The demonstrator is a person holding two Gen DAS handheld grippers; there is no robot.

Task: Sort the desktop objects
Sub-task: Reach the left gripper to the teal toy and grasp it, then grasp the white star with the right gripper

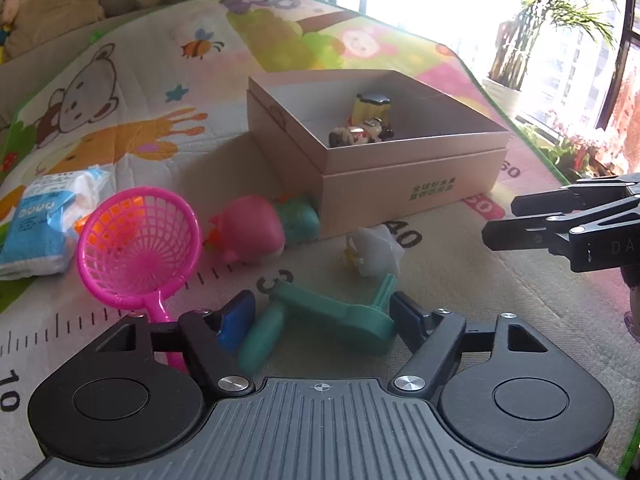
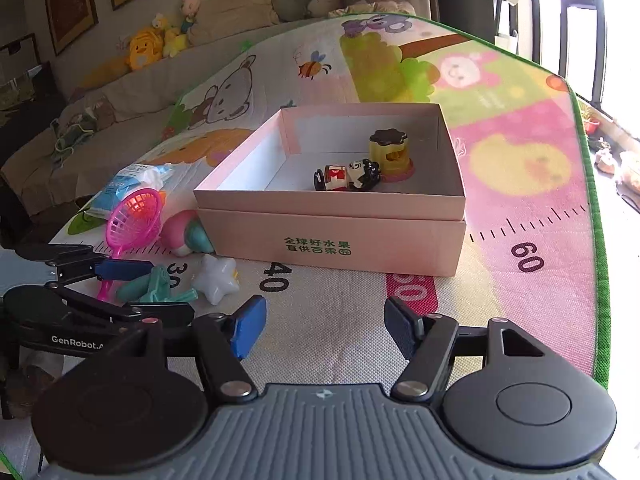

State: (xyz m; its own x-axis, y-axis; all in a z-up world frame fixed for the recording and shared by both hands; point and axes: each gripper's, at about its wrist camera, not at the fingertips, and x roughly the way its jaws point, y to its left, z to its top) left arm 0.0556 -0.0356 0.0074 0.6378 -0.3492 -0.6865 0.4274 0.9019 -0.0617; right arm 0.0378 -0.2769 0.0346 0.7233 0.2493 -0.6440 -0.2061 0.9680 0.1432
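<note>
Box: pink cardboard box [image 2: 332, 236] sits mid-frame on the play mat [image 2: 520, 184], open-topped, with green print on its front wall.
Inside box: yellow cylinder toy [image 2: 390, 154] upright at right; small red-and-black toy car [image 2: 346, 176] lying just beside it.
Left gripper [image 1: 322, 316]: jaws apart, straddling the teal plastic toy [image 1: 320, 320] at lower centre; whether the blue pads press it cannot be told.
Right gripper [image 2: 324, 326]: released, nothing between its fingers, bare mat below.
Loose items: pink net scoop [image 1: 138, 248], pink-and-green squishy toy [image 1: 260, 232] against the box, white star [image 2: 216, 278], blue wipes pack [image 1: 44, 220] at far left.
</note>
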